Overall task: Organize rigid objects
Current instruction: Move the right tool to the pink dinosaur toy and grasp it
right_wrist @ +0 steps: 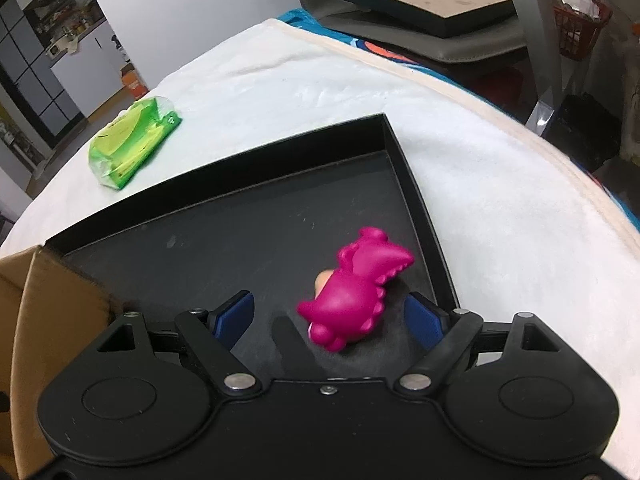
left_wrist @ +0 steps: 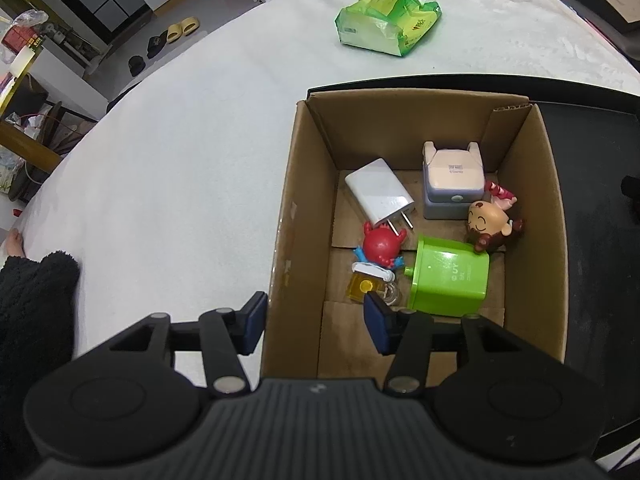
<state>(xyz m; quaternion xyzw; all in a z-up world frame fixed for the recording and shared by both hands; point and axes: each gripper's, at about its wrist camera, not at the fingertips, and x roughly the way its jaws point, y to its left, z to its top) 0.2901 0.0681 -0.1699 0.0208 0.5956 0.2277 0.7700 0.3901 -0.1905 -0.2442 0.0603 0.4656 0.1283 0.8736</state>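
Observation:
A cardboard box (left_wrist: 288, 208) holds a white charger (left_wrist: 378, 194), a grey-white printer-like toy (left_wrist: 452, 184), a brown-haired doll (left_wrist: 494, 224), a red figure (left_wrist: 380, 246), a green plastic box (left_wrist: 452, 276) and a small yellow keychain (left_wrist: 366, 286). My left gripper (left_wrist: 316, 322) is open and straddles the box's near left wall. A magenta dinosaur toy (right_wrist: 356, 292) lies on its side in the black tray (right_wrist: 396, 148). My right gripper (right_wrist: 330, 318) is open around it, not touching.
A green plastic packet (left_wrist: 388, 16) (right_wrist: 132, 140) lies on the white blanket beyond the box and tray. The cardboard box's corner (right_wrist: 52, 300) shows left of the right gripper. The bed edge runs to the right; a framed board stands beyond it.

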